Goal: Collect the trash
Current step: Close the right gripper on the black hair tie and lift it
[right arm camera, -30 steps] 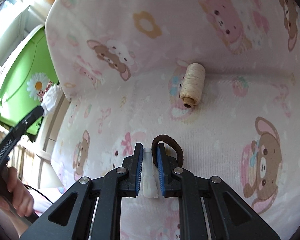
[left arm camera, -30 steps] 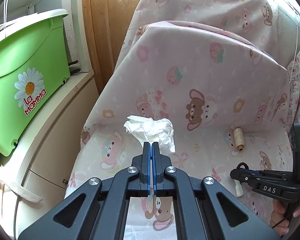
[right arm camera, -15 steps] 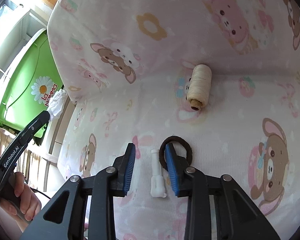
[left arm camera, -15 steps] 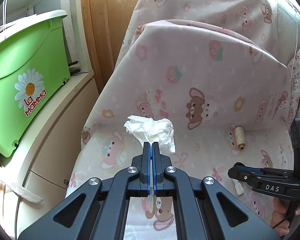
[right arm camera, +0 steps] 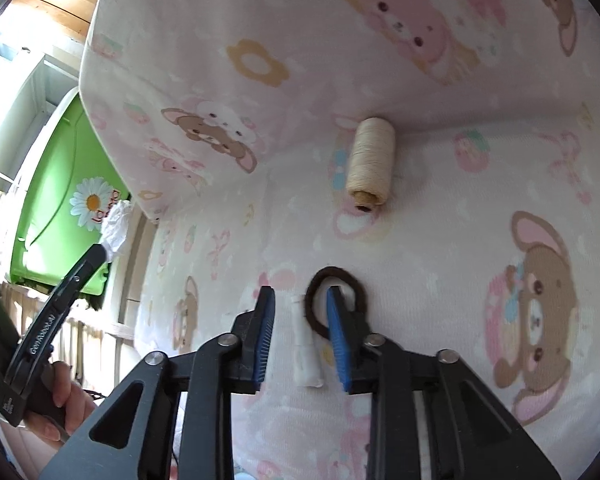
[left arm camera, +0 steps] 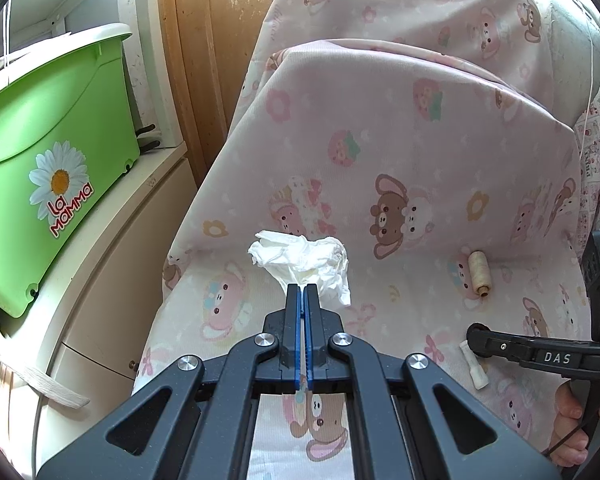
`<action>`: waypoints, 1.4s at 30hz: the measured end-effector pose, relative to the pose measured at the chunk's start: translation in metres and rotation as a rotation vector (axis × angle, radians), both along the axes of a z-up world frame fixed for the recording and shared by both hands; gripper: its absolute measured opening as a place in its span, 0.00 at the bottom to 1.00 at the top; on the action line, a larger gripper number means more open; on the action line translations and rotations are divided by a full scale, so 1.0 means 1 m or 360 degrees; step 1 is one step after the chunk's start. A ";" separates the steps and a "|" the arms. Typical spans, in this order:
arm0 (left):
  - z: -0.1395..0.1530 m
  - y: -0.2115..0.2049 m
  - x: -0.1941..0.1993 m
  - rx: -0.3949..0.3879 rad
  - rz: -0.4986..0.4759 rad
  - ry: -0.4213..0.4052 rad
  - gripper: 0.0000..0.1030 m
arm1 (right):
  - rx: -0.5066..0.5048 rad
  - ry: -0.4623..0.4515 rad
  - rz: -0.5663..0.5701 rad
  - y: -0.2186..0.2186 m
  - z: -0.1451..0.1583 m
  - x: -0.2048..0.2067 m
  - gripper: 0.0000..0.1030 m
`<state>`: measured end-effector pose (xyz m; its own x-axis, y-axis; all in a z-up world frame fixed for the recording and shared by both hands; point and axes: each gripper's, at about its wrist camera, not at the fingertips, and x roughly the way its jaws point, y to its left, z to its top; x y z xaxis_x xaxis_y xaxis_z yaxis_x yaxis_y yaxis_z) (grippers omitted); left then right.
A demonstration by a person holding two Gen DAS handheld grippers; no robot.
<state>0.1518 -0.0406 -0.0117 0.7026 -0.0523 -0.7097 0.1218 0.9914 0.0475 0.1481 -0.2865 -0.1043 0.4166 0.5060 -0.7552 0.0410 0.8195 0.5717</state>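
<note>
1. Left tongs [left arm camera: 301, 289]: jaws together, clamped on a crumpled white tissue [left arm camera: 300, 260], which is held clear above the pink printed sofa cover [left arm camera: 380, 128].
2. Right tongs [right arm camera: 300, 300]: jaws apart and closing. A small white plastic tube [right arm camera: 305, 344] lies between them on the seat; the pads do not yet press on it.
3. A brown hair tie [right arm camera: 336, 300] lies just beside the tube, and the right-hand finger [right arm camera: 336, 328] stands inside or over its loop. A spool of cream thread [right arm camera: 371, 160] rests farther back, at the seat crease.
4. Step in hand, by judgement: picking up the tube as the second piece of trash.
5. Next move calls for closing squarely on the tube alone, then lifting. Risk: the hair tie snags on the finger and comes up with it.
6. No bin for the trash is identifiable; a green tub [left arm camera: 52, 152] stands on a cabinet alongside.
</note>
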 end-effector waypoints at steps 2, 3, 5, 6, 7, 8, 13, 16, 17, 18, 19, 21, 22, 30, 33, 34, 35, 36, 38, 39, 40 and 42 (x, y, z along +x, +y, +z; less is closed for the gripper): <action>0.000 0.000 0.000 0.0002 -0.0001 0.0000 0.01 | -0.0044 -0.0019 0.0004 0.001 0.000 -0.001 0.05; 0.000 0.000 0.000 0.0002 -0.0002 0.0001 0.01 | -0.0035 -0.0022 0.0018 0.001 -0.001 -0.001 0.03; 0.000 0.000 0.000 0.0001 -0.0001 0.0000 0.01 | -0.0034 -0.0039 0.0021 0.002 0.000 -0.002 0.02; 0.000 0.000 0.000 0.0001 -0.0003 -0.0001 0.01 | -0.0051 -0.0057 0.0020 0.002 0.001 -0.004 0.02; 0.000 0.000 0.000 0.0001 -0.0003 -0.0003 0.01 | -0.0067 -0.0075 0.0022 0.003 0.003 -0.005 0.02; 0.000 0.000 0.000 0.0001 -0.0003 -0.0004 0.01 | -0.0070 -0.0088 0.0024 0.003 0.005 -0.006 0.02; 0.000 0.000 -0.001 0.0005 -0.0003 -0.0002 0.01 | -0.0087 -0.0139 0.0010 0.000 0.016 -0.011 0.02; 0.001 0.000 -0.001 0.0008 0.0000 0.0000 0.01 | -0.0129 -0.0151 0.0009 -0.002 0.020 -0.014 0.02; 0.001 0.001 -0.001 0.0007 0.0000 -0.0001 0.01 | -0.0118 -0.0148 0.0017 -0.003 0.021 -0.014 0.02; 0.001 0.001 -0.001 0.0007 0.0002 -0.0002 0.01 | -0.0120 -0.0157 0.0020 -0.003 0.022 -0.016 0.02; 0.001 0.002 -0.001 0.0007 0.0004 -0.0003 0.01 | -0.0139 -0.0175 0.0029 -0.003 0.025 -0.018 0.02; 0.002 0.003 -0.001 0.0005 0.0007 -0.0005 0.01 | -0.0166 -0.0206 0.0063 0.000 0.029 -0.023 0.02; 0.002 0.003 -0.001 0.0005 0.0008 -0.0005 0.01 | -0.0173 -0.0219 0.0080 0.002 0.031 -0.025 0.02; 0.004 0.003 -0.014 -0.0022 -0.0027 0.0003 0.01 | -0.0201 -0.0308 0.0217 0.025 0.051 -0.056 0.02; 0.003 0.003 -0.028 -0.0026 -0.0040 0.0003 0.01 | -0.0213 -0.0348 0.0239 0.034 0.060 -0.074 0.02; 0.003 0.005 -0.035 -0.0044 -0.0036 -0.0010 0.01 | -0.0210 -0.0360 0.0243 0.036 0.062 -0.081 0.02; 0.005 0.008 -0.044 -0.0078 -0.0026 -0.0029 0.01 | -0.0193 -0.0366 0.0242 0.037 0.064 -0.089 0.02; 0.006 0.011 -0.052 -0.0116 -0.0034 -0.0042 0.01 | -0.0177 -0.0366 0.0239 0.038 0.065 -0.095 0.02; 0.008 0.017 -0.070 -0.0174 -0.0064 -0.0062 0.01 | -0.0167 -0.0371 0.0236 0.040 0.067 -0.107 0.02; 0.008 0.020 -0.079 -0.0187 -0.0061 -0.0072 0.01 | -0.0167 -0.0380 0.0233 0.042 0.068 -0.116 0.02; 0.007 0.022 -0.087 -0.0199 -0.0064 -0.0069 0.01 | -0.0162 -0.0382 0.0235 0.043 0.068 -0.122 0.02; 0.002 0.027 -0.100 -0.0238 -0.0080 -0.0041 0.01 | -0.0149 -0.0374 0.0240 0.047 0.068 -0.134 0.02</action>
<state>0.0519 -0.0139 -0.0093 0.7143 -0.1914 -0.6732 0.1719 0.9804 -0.0963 0.0142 -0.2395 -0.0361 0.5110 0.5079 -0.6935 -0.2097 0.8561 0.4725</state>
